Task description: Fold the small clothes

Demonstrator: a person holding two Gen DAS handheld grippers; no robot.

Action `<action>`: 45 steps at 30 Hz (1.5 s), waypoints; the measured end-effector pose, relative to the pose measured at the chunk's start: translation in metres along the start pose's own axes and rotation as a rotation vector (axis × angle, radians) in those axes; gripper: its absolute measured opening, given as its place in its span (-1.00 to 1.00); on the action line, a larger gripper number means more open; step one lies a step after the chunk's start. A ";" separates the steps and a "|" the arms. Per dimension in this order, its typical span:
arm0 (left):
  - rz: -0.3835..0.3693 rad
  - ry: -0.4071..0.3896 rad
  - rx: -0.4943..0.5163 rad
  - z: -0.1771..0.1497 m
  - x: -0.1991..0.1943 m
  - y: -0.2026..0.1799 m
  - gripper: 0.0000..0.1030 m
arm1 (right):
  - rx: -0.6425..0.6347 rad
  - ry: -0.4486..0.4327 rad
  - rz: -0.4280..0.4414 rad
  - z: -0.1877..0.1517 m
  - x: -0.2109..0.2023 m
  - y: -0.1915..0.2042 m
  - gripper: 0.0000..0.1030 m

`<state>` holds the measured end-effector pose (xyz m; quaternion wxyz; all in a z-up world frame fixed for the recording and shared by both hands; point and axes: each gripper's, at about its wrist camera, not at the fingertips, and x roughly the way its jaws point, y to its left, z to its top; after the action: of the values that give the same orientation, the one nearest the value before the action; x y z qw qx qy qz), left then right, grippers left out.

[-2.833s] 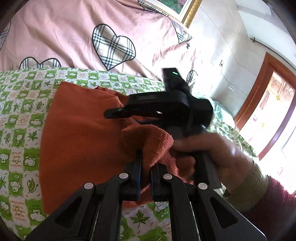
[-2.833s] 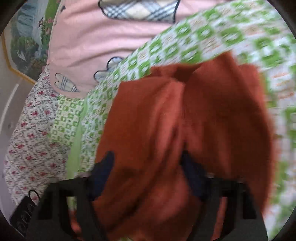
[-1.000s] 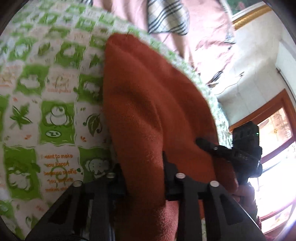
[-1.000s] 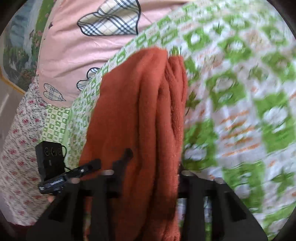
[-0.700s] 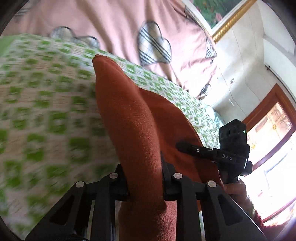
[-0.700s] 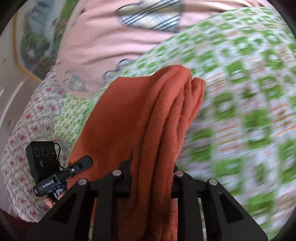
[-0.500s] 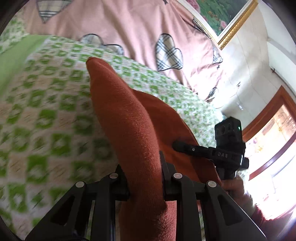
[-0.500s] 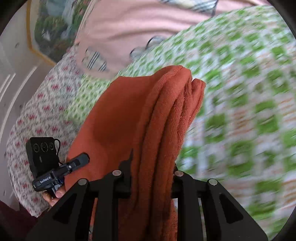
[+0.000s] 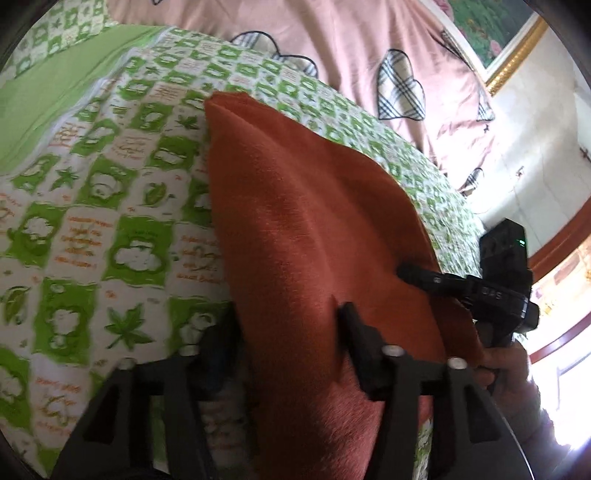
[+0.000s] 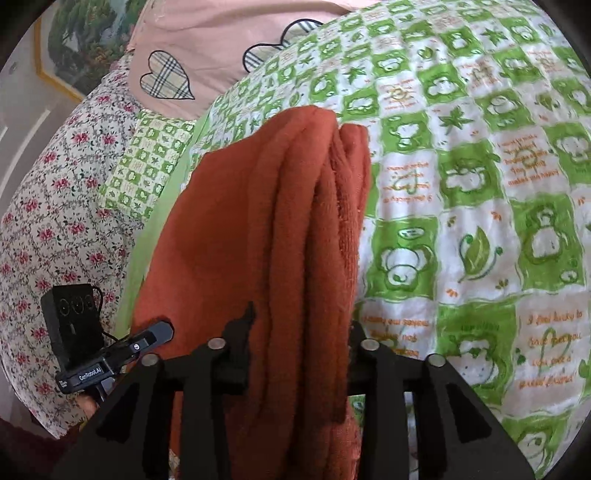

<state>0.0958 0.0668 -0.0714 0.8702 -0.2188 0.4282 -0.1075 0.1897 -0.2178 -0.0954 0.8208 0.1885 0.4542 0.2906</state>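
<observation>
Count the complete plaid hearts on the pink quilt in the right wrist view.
1: the plaid heart is on the pink quilt, upper left. A scalloped plaid patch beside it is partly hidden by the green quilt.

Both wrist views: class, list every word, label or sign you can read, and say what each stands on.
"GenRobot.AI": white label on the left gripper body, right wrist view.
"DAS", seen upside down: on the right gripper body, left wrist view.
Orange lettering on the green-checked bedsheet: English phrases, too blurred and warped to read reliably.
</observation>
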 end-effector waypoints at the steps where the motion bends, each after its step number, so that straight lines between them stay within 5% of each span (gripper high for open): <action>1: 0.002 -0.009 -0.005 0.001 -0.005 0.003 0.17 | -0.009 -0.009 -0.023 0.001 -0.007 0.003 -0.29; 8: 0.031 -0.042 -0.069 0.022 -0.018 0.019 0.28 | -0.088 -0.145 -0.132 0.023 -0.048 0.026 -0.29; 13: 0.074 -0.033 -0.063 0.033 -0.005 0.011 0.28 | -0.093 -0.089 -0.158 0.042 -0.013 0.031 -0.30; 15: 0.090 -0.028 -0.058 0.036 -0.002 0.009 0.28 | -0.074 -0.058 -0.148 0.047 0.002 0.027 -0.74; 20: 0.104 -0.014 -0.041 0.040 0.001 0.007 0.32 | -0.148 -0.189 -0.064 0.049 -0.038 0.053 -0.79; 26: 0.090 0.024 -0.071 0.067 0.029 0.016 0.39 | -0.053 -0.088 -0.103 0.046 -0.006 0.002 -0.79; 28: 0.094 0.021 -0.080 0.085 0.041 0.020 0.26 | -0.047 -0.091 -0.100 0.044 -0.004 -0.001 -0.79; 30: 0.108 0.021 -0.081 0.102 0.054 0.022 -0.36 | -0.067 -0.089 -0.121 0.046 -0.003 0.000 -0.79; 34: 0.201 0.038 -0.034 0.117 0.069 0.015 -0.38 | -0.073 -0.067 -0.157 0.048 0.008 -0.003 -0.80; 42: 0.195 -0.015 0.069 0.060 -0.008 -0.014 0.02 | -0.063 -0.130 -0.092 0.011 -0.055 0.020 -0.73; 45: 0.199 -0.023 0.134 0.016 -0.038 -0.027 0.09 | -0.042 -0.153 -0.081 -0.024 -0.082 0.024 -0.45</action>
<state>0.0850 0.0617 -0.0232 0.8941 -0.1180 0.4295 -0.0463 0.1269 -0.2514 -0.0416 0.8680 0.1743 0.3910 0.2516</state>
